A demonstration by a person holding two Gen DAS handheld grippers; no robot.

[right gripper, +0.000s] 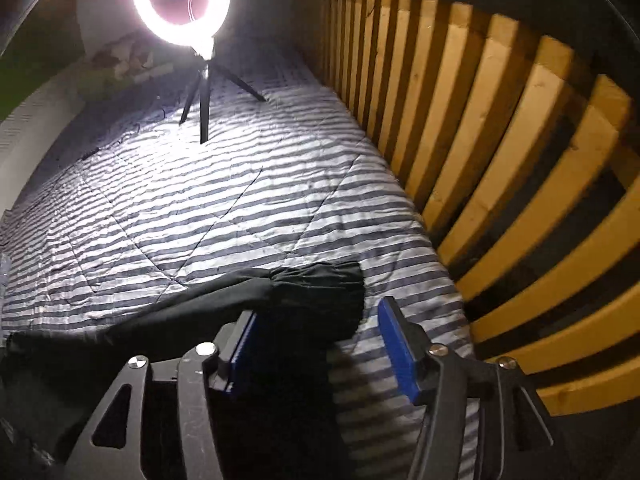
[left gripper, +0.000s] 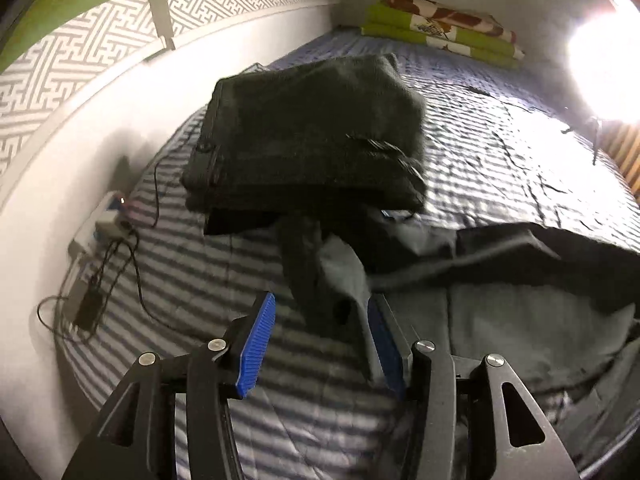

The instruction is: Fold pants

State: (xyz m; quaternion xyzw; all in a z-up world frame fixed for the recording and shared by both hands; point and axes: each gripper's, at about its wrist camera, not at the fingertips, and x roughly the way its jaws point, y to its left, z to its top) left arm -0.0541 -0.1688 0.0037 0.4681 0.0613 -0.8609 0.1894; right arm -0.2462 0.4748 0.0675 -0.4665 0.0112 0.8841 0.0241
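While the dark, unfolded pants (left gripper: 500, 264) lay on the blue-and-white striped quilted bed (right gripper: 220, 200), the left tool (left gripper: 320, 344) and right tool (right gripper: 316, 352) stood spread, pinching nothing.

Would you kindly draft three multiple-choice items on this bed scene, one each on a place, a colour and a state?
1. Where is the folded dark stack?
A. on the striped quilt, beyond the loose pants
B. on the floor
C. on the wooden slats

2. What colour are the pads of the left gripper?
A. red
B. blue
C. white

3. How do the jaws of the right gripper stand?
A. clamped on the ring light
B. shut on nothing
C. apart, pads pressing on nothing

Answers:
1 A, the stack rests on the quilt behind the loose pants.
2 B, both ribbed pads are blue.
3 C, a clear gap shows between the pads, with quilt and pants cuff below.
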